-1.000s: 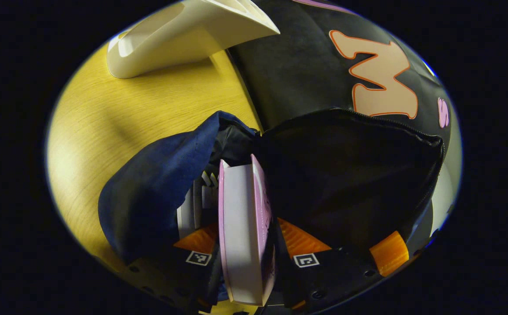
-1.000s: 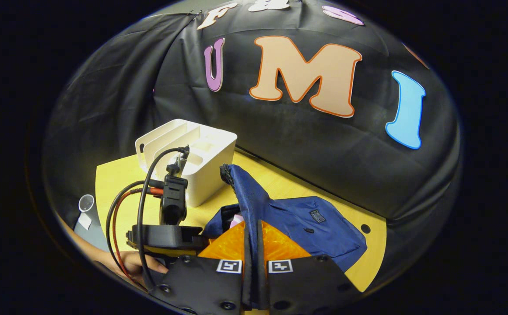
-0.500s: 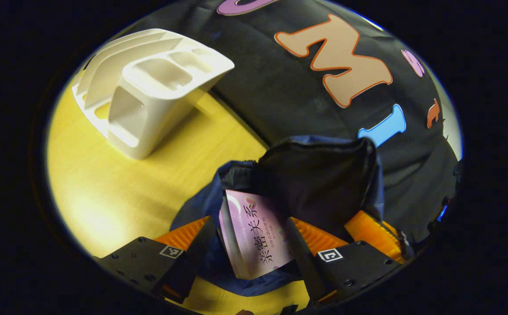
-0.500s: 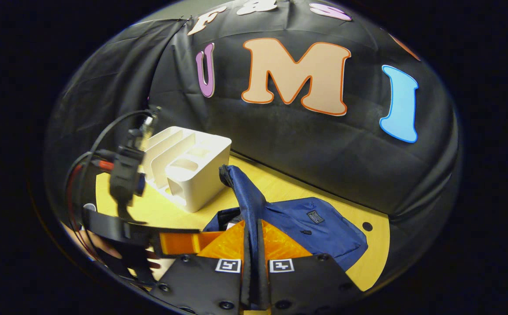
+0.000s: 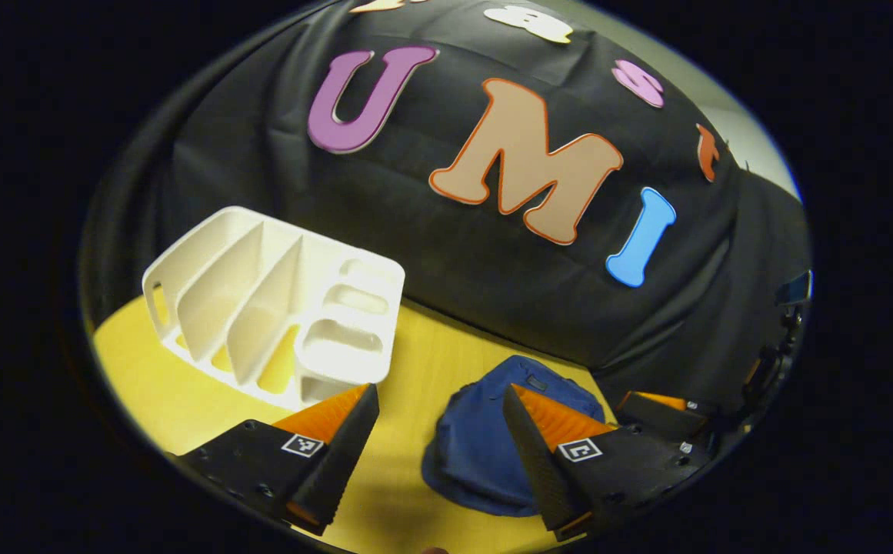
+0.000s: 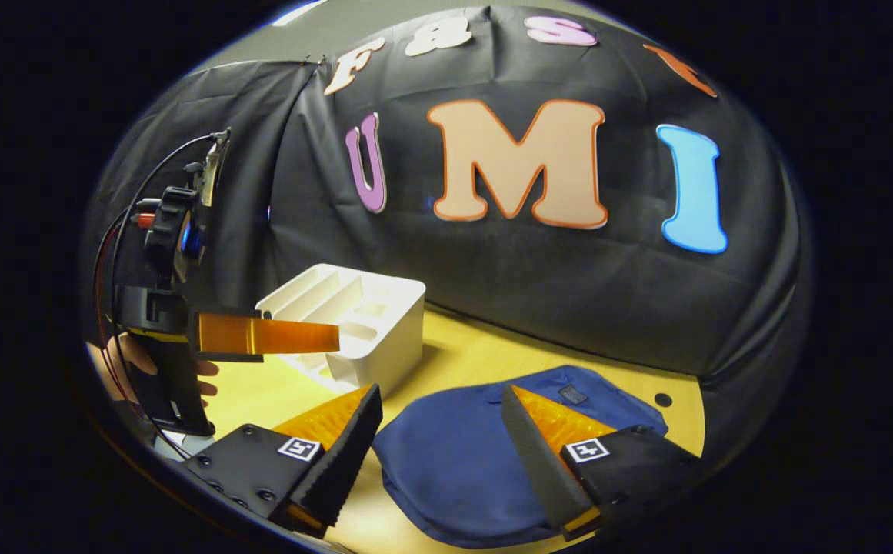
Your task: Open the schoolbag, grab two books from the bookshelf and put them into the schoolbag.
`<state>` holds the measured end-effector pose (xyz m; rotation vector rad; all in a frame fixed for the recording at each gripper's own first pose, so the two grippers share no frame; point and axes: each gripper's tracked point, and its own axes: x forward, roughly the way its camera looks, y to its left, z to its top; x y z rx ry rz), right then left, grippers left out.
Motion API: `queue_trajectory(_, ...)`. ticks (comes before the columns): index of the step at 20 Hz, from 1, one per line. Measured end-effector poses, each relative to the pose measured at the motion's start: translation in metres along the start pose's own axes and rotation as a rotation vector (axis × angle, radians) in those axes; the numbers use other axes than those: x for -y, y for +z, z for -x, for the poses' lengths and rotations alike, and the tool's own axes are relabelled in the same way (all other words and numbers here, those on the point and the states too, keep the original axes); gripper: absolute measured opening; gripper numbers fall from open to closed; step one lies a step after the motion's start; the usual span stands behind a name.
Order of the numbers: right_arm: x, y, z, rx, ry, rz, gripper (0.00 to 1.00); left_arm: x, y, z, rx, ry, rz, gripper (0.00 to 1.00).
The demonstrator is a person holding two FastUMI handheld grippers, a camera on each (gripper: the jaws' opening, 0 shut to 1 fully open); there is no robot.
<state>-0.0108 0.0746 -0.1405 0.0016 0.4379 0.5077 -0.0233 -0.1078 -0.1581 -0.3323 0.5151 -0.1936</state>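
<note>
We hold both grippers above the table (image 6: pixel 461 362) with nothing in them. In the right gripper view the right gripper (image 6: pixel 440 442) has its jaws spread wide over the schoolbag (image 6: pixel 461 462), which lies slumped and flat at six o'clock. In the left gripper view the left gripper (image 5: pixel 440 442) is likewise released and empty, the schoolbag (image 5: pixel 484 454) low at five o'clock between its fingers. The white bookshelf (image 6: pixel 354 323) stands at ten o'clock of the bag, well apart; we see no books in its slots, so we judge them packed, though the bag's inside is hidden. The bag looks soft, thin and light; it will sag and fold, so we would pinch a hem or the zipper edge, not the slack panel.
</note>
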Motion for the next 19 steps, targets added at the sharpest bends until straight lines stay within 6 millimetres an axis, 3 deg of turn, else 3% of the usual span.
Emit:
queue_trajectory(5,0.03,0.041,0.02,0.162,-0.206,-0.099,1.0,-0.027,0.051,0.021,0.153,0.107,-0.253,0.94)
queue_trajectory(6,0.034,0.048,0.026,0.189,-0.241,-0.114,0.99,-0.03,0.064,0.026,0.192,0.133,-0.295,0.89)
queue_trajectory(7,0.039,0.053,0.03,0.212,-0.27,-0.131,0.96,-0.034,0.078,0.031,0.229,0.157,-0.331,0.94)
queue_trajectory(8,0.041,0.055,0.031,0.231,-0.294,-0.148,1.0,-0.036,0.087,0.034,0.259,0.165,-0.357,0.95)
queue_trajectory(19,0.05,0.069,0.039,0.297,-0.336,-0.161,0.96,-0.046,0.109,0.04,0.306,0.143,-0.356,0.94)
